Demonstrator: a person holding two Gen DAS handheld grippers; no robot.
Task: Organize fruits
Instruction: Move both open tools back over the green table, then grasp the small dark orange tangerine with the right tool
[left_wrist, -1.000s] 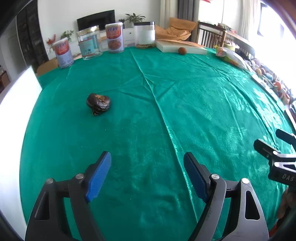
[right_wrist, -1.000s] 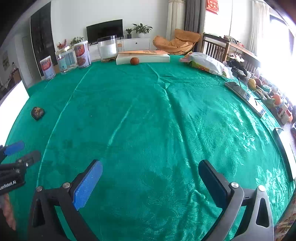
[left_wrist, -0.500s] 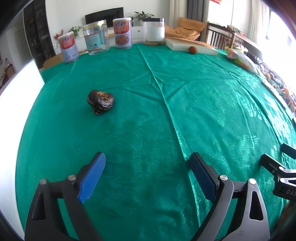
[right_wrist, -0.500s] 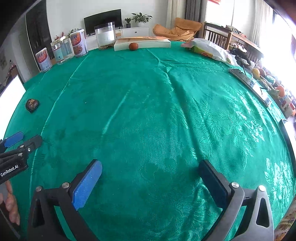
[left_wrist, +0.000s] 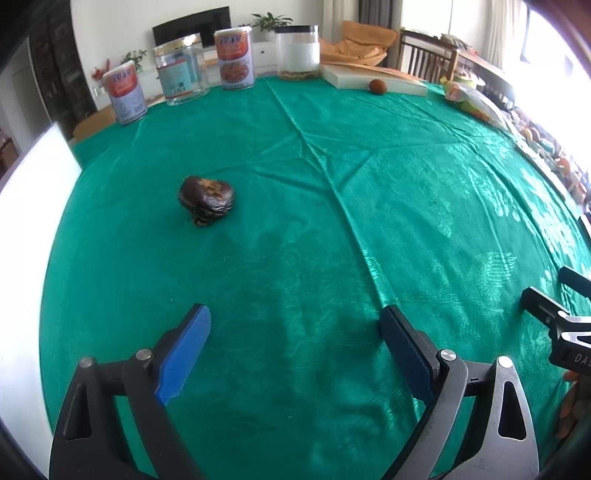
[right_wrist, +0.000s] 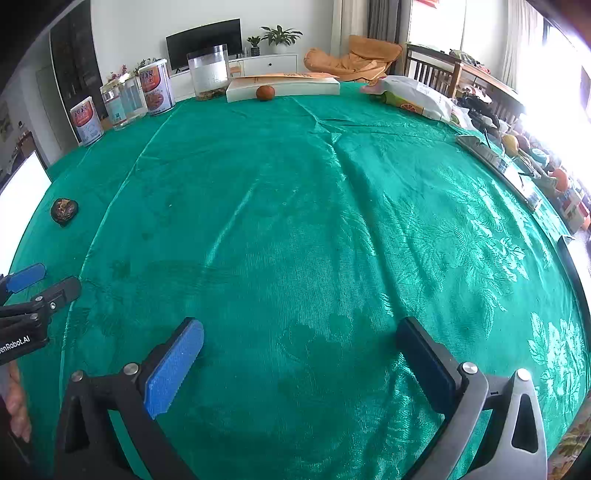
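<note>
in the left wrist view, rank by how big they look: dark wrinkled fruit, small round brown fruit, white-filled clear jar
1. white-filled clear jar
2. dark wrinkled fruit, though it lies much nearer the camera, so true size is unsure
3. small round brown fruit, farthest back

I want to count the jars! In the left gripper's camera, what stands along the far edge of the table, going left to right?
Red-labelled can → clear glass jar → second red-labelled can → clear canister with black lid → white box with small brown fruit in front.

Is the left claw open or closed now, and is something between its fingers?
Open. The left claw has its blue fingers wide apart, with only green tablecloth between them. The dark fruit lies farther ahead, untouched.
</note>
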